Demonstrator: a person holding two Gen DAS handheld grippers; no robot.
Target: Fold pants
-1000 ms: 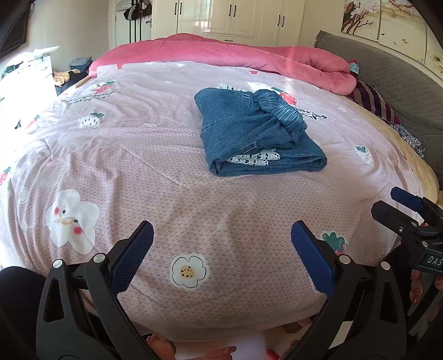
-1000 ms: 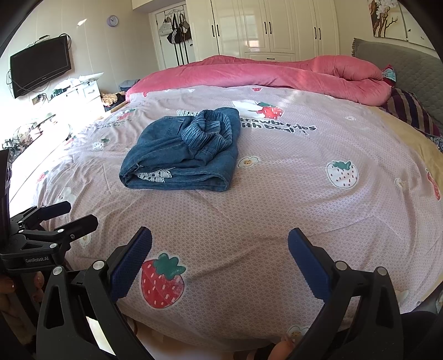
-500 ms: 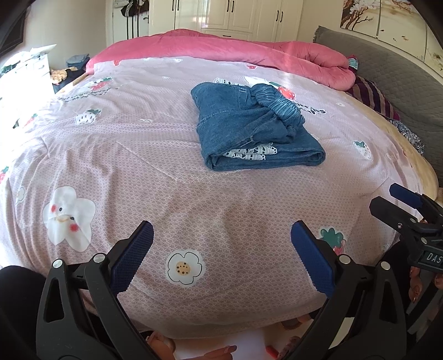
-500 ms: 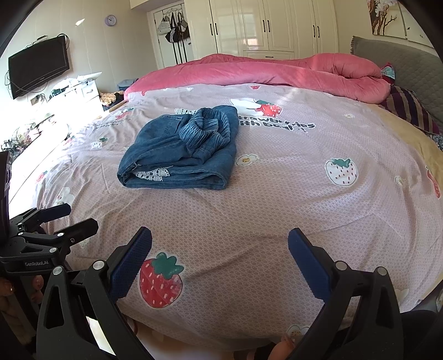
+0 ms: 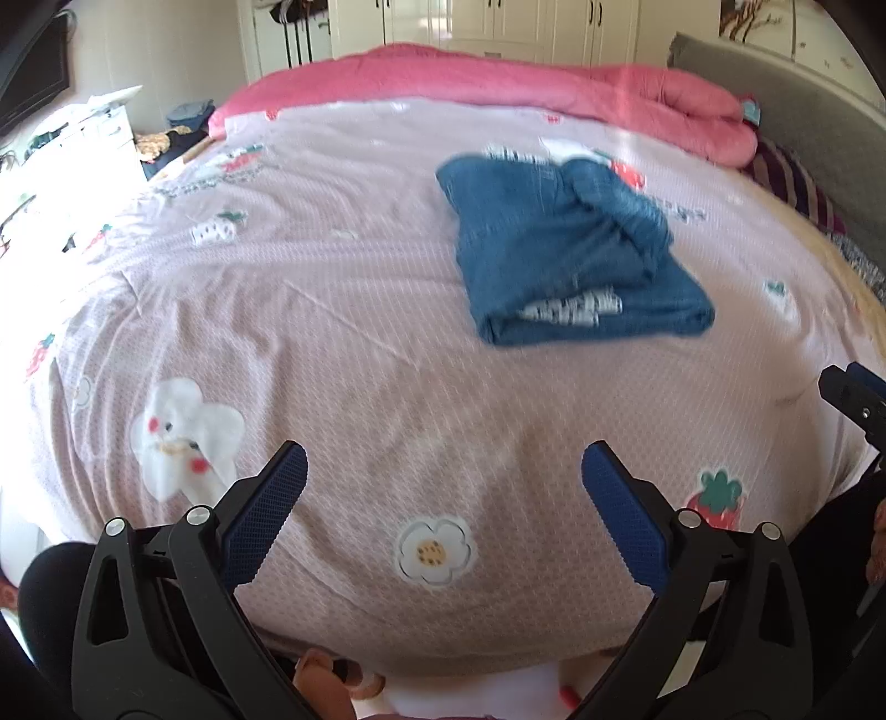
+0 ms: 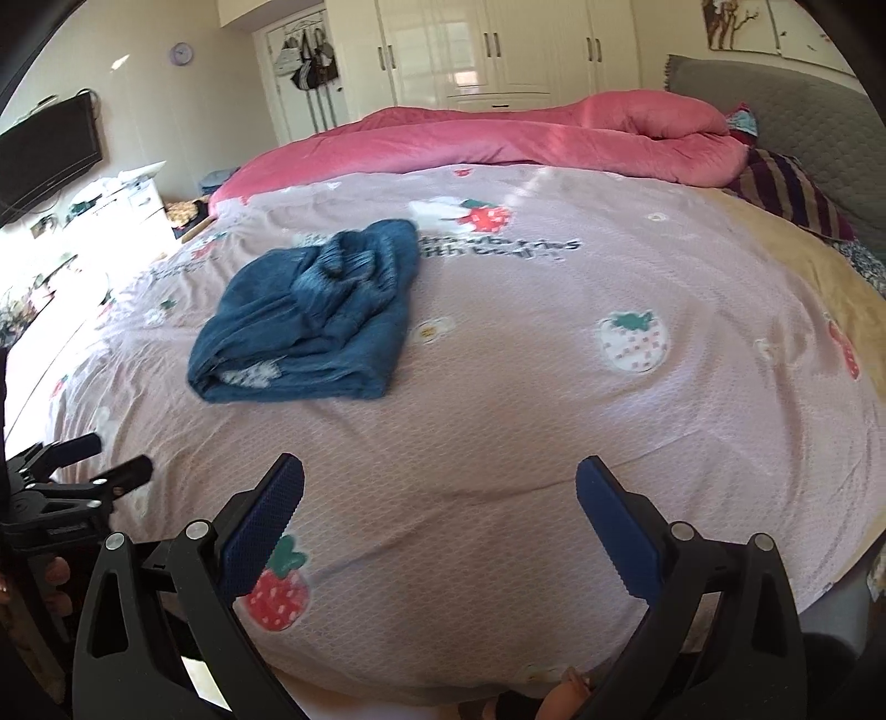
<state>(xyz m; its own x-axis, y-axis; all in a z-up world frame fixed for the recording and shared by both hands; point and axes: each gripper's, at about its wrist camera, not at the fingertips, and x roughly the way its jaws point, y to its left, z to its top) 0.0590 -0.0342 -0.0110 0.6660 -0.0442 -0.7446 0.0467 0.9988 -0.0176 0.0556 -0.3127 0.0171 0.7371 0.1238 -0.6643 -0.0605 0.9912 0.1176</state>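
Note:
Blue denim pants (image 5: 565, 255) lie folded in a compact bundle on the pink printed bedsheet (image 5: 343, 343), with the gathered waistband on top and a white pocket lining showing at the near edge. They also show in the right wrist view (image 6: 315, 315). My left gripper (image 5: 443, 487) is open and empty, above the near part of the bed, well short of the pants. My right gripper (image 6: 440, 498) is open and empty, also near the bed's front edge, right of the pants. Each gripper shows at the edge of the other's view.
A rolled pink duvet (image 6: 498, 138) lies along the far side of the bed. A grey headboard (image 6: 786, 105) and a striped pillow (image 6: 786, 188) are at the right. White wardrobes (image 6: 487, 50), a wall TV (image 6: 44, 155) and a cluttered white dresser (image 6: 99, 210) stand beyond.
Both grippers have shifted sideways with motion blur: the pants sit further right in the left wrist view and further left in the right wrist view. Both stay open, and the pants have not moved.

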